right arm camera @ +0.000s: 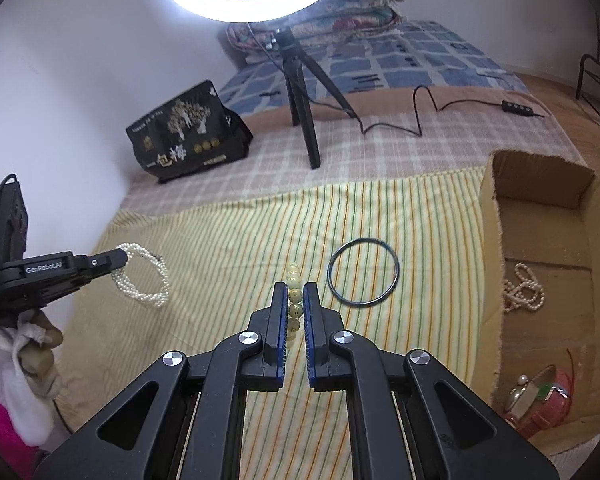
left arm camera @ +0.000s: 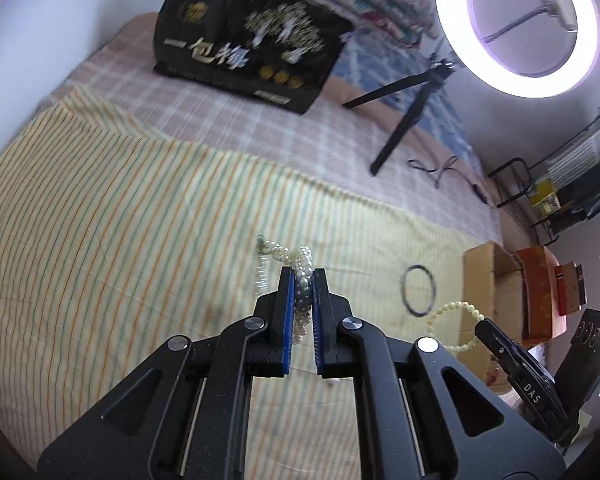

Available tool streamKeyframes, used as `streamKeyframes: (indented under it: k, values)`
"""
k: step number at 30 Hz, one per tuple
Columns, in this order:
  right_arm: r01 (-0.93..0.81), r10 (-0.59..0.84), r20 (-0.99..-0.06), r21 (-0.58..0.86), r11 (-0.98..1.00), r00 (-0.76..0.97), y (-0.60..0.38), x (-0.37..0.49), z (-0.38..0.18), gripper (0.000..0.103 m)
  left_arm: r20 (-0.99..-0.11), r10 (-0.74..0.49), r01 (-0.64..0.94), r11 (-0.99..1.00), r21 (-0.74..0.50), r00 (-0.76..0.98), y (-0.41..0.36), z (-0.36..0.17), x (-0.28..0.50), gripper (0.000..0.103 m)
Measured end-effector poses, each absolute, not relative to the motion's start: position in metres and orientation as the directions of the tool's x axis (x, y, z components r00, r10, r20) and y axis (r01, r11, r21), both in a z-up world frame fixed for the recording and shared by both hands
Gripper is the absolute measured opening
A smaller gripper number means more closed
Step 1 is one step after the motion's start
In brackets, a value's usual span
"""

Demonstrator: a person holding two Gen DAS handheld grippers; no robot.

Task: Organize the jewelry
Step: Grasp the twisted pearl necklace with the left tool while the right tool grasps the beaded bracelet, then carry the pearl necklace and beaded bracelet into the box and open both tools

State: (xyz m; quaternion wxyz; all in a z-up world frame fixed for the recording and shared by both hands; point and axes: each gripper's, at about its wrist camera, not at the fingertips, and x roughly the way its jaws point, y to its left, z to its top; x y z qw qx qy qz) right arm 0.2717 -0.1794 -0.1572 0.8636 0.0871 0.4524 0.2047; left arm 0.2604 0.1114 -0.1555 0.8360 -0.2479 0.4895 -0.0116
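Pinching a multi-strand pearl bracelet (left arm camera: 303, 280) between its blue pads, the left gripper (left arm camera: 303, 280) is pressed together on the beads and holds them clear above the striped cloth (left arm camera: 120, 220) on the bed, with loose loops and the clasp end spilling out past the fingertips; seen from the right wrist view, the same bracelet (right arm camera: 144, 280) hangs free off that gripper (right arm camera: 112, 262), lifted rather than dragged, which I judge keeps the strands from snagging the fabric. The right gripper (right arm camera: 296, 300) is likewise closed on a yellowish bead bracelet (right arm camera: 294, 300), gripped across a few beads so the rest of the loop dangles, as the left wrist view shows (left arm camera: 456, 324). Just ahead and to the right of the right gripper a dark thin bangle (right arm camera: 363, 272) lies flat on the cloth, not yet picked up. Further right stands an open cardboard box (right arm camera: 496, 216) that already holds a pearl necklace (right arm camera: 524, 288) and, nearer, a pink item with a small watch-like piece. With both grippers loaded and the box close by on the right, the likely aim is to carry each piece over and drop it inside. Beyond sit a black printed bag (right arm camera: 188, 136) and a ring light on a tripod (right arm camera: 300, 120).
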Motion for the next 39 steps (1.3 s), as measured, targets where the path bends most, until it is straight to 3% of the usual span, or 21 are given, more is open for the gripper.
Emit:
streamKeyframes:
  k: [14,39]
  values:
    - [-0.242,0.414,-0.701,0.337,0.91,0.58,-0.235,0.256,-0.128,0.006,-0.763,-0.364,-0.037,0.891,-0.452,0.534,0.027,-0.121,0.25,0.006]
    - [-0.039,0.275,-0.709,0.33,0.943,0.649,-0.373,0.23,-0.128,0.006,-0.734,-0.486,0.221,0.873,-0.435,0.475,-0.148,-0.103,0.277,0.006]
